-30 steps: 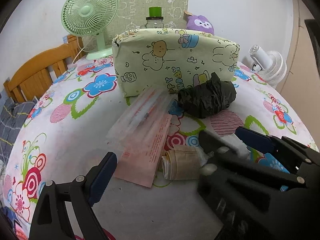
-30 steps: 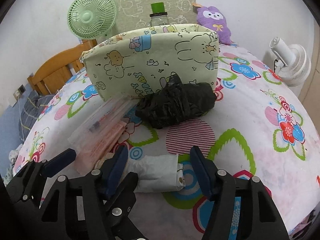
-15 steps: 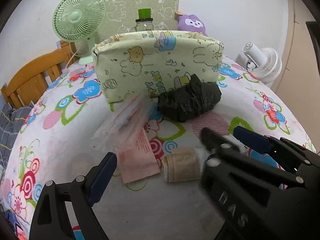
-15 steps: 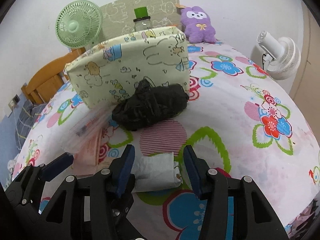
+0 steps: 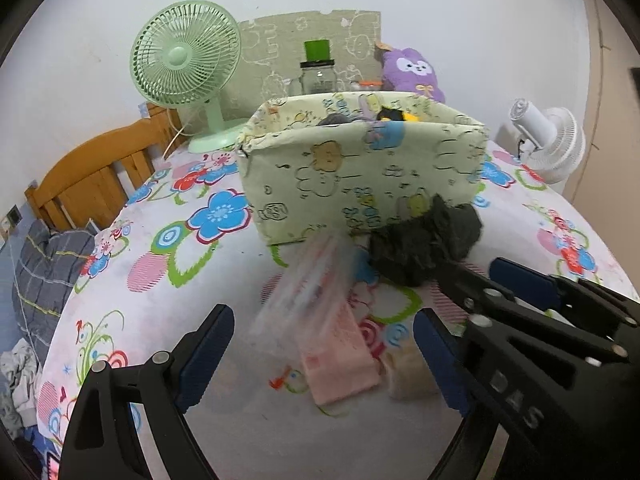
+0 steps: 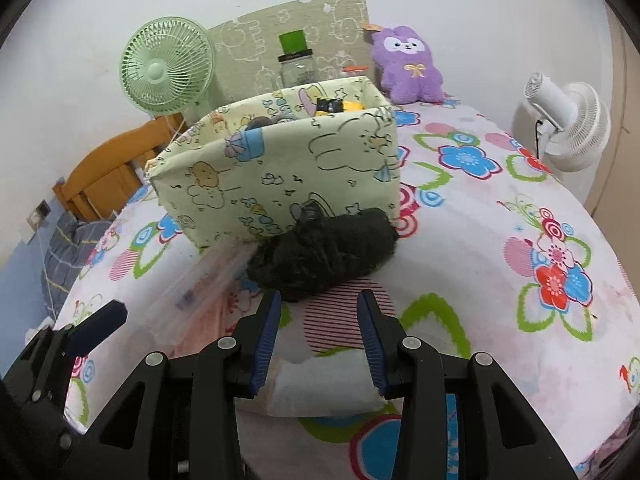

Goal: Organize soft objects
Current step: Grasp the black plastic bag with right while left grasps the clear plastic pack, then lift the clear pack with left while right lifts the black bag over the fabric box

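A pale green cartoon-print fabric bin [image 5: 360,176] [image 6: 280,176] stands on the flowered table, with dark and yellow items inside. A crumpled black bag [image 5: 424,240] [image 6: 324,252] lies against its front. A clear plastic packet [image 5: 308,280] and a pink packet [image 5: 340,364] lie in front, with a tan roll [image 5: 408,376] beside them. My right gripper [image 6: 320,344] is shut on a white soft pack [image 6: 324,384] and holds it above the table. My left gripper [image 5: 320,356] is open and empty over the pink packet.
A green fan [image 5: 184,64], a jar with a green lid [image 5: 318,68] and a purple plush [image 6: 408,64] stand behind the bin. A white fan [image 6: 568,128] is at the right edge. A wooden headboard [image 5: 92,176] is at left.
My right gripper closed on the white pack and lifted it. Both grippers rose, so the inside of the bin now shows. The left gripper stayed open.
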The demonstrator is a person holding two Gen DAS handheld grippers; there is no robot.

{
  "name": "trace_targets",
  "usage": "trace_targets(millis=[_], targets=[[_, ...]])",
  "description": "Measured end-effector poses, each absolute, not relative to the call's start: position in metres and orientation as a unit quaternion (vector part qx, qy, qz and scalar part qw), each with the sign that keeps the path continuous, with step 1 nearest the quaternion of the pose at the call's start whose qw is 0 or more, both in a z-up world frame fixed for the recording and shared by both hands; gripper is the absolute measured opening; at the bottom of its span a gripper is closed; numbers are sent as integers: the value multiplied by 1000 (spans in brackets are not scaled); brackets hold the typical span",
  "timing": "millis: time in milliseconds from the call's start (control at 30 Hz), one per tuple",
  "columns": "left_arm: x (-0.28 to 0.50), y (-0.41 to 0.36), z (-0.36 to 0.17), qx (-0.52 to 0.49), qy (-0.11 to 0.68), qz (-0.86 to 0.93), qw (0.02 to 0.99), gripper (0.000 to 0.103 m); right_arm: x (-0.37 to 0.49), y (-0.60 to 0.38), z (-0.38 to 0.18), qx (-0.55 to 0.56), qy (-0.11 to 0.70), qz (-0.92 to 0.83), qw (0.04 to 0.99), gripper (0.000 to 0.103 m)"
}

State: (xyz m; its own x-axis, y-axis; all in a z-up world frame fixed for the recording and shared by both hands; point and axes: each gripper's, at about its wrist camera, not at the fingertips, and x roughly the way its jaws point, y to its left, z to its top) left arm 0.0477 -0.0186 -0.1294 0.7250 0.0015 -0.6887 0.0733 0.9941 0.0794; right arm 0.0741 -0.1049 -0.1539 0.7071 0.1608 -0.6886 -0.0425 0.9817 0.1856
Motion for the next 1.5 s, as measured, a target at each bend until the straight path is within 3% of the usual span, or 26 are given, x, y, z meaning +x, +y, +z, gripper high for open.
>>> trace_targets(millis=[233, 333, 400, 833, 900, 1067, 1167, 1500], targets=[[69, -14, -133, 54, 379, -27, 924, 76, 87, -102, -155, 77, 380, 44, 921, 62], [80, -12, -137, 48, 388, -32, 920, 63, 96, -101, -156, 74, 384, 41, 919, 64], [85, -11, -140, 45, 392, -33, 918, 47, 101, -99, -158, 70, 389, 40, 917, 66], [87, -14, -143, 34, 387, -32, 921, 41, 123, -94, -168, 58, 401, 40, 913, 67], [86, -15, -143, 35, 387, -31, 921, 40, 123, -94, -169, 60, 402, 46, 912, 55], [81, -21, -141, 51, 374, -28, 925, 32, 119, -95, -167, 64, 397, 50, 914, 46], [78, -22, -138, 49, 371, -25, 927, 25, 115, -95, -164, 66, 392, 50, 916, 43], [62, -25, -128, 41, 360, -28, 932, 16, 94, -101, -152, 74, 374, 54, 923, 43]])
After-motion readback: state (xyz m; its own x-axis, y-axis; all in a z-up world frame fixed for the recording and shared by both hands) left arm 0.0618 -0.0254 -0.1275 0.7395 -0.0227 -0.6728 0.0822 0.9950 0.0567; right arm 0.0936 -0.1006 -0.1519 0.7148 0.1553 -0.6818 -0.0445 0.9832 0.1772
